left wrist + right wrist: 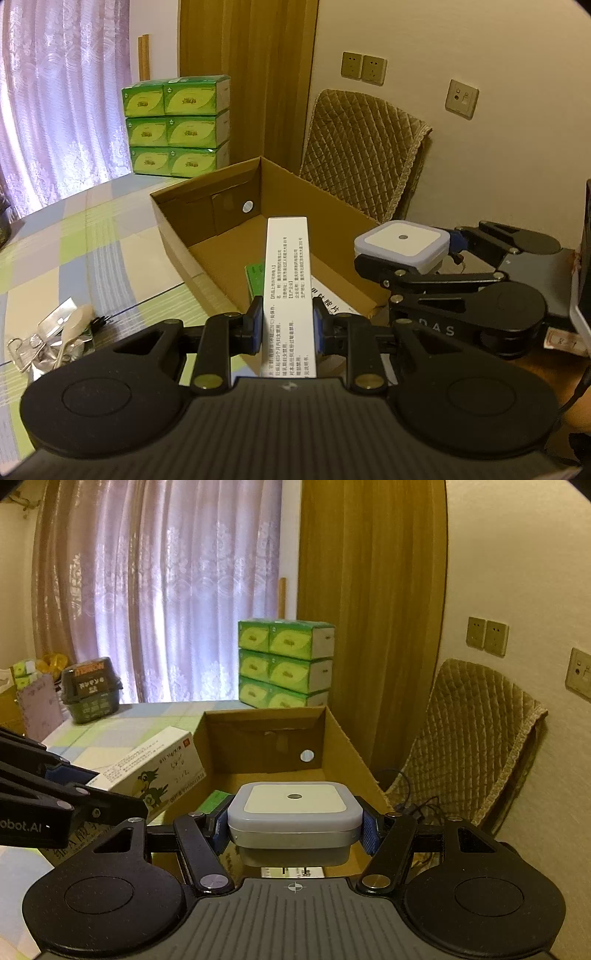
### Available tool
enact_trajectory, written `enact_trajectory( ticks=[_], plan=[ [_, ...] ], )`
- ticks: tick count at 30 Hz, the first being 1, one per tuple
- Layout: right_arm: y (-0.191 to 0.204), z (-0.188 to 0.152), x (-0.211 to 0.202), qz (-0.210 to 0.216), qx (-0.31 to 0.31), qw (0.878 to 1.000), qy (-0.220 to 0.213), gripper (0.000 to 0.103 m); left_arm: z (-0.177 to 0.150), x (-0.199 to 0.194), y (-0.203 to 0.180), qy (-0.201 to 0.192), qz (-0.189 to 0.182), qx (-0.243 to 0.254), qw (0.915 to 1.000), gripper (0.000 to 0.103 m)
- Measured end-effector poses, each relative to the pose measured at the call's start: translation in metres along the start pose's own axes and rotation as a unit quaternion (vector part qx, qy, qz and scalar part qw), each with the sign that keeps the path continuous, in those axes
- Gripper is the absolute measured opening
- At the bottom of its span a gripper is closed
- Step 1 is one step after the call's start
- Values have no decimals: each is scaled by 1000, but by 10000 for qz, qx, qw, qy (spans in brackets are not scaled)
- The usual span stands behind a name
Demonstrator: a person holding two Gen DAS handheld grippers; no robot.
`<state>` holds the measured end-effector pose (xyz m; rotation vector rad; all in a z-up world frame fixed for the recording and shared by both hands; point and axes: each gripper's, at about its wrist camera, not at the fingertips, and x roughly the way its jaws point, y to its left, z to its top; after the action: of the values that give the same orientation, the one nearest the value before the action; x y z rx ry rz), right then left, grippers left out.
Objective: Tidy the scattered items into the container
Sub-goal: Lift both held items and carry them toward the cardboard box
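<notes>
My left gripper [288, 325] is shut on a long white medicine box [286, 280], which juts forward over the near wall of the open cardboard box [207, 192]. A green packet [255, 277] and a white printed pack [328, 302] lie on the box floor. My right gripper [294, 830] is shut on a square white night light [294, 805] and holds it above the near right corner of the cardboard box [266, 738]. The left wrist view shows that night light [402, 240] at the right. The right wrist view shows the medicine box [147, 768] at the left.
Metal clips, foil and a spoon [55, 339] lie on the checked tablecloth left of the box. Stacked green tissue packs [284, 664] stand behind it. A quilted chair [469, 738] with cables is at the right. A dark tub [90, 690] sits far left.
</notes>
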<state>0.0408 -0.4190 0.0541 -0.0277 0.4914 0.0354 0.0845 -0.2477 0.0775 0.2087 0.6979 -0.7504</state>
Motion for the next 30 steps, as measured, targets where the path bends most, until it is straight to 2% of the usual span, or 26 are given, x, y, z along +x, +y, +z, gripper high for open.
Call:
enact_trajectory(
  ticks=[18,30],
  plan=[
    [-29,7,33,-121,162,9998,44,67,24,49,4,77,-140,-277,9995,21],
    [-39,-1,43,-176,283,9993,140,67,22,82,-2,251,-260,-397,9986,21]
  ],
)
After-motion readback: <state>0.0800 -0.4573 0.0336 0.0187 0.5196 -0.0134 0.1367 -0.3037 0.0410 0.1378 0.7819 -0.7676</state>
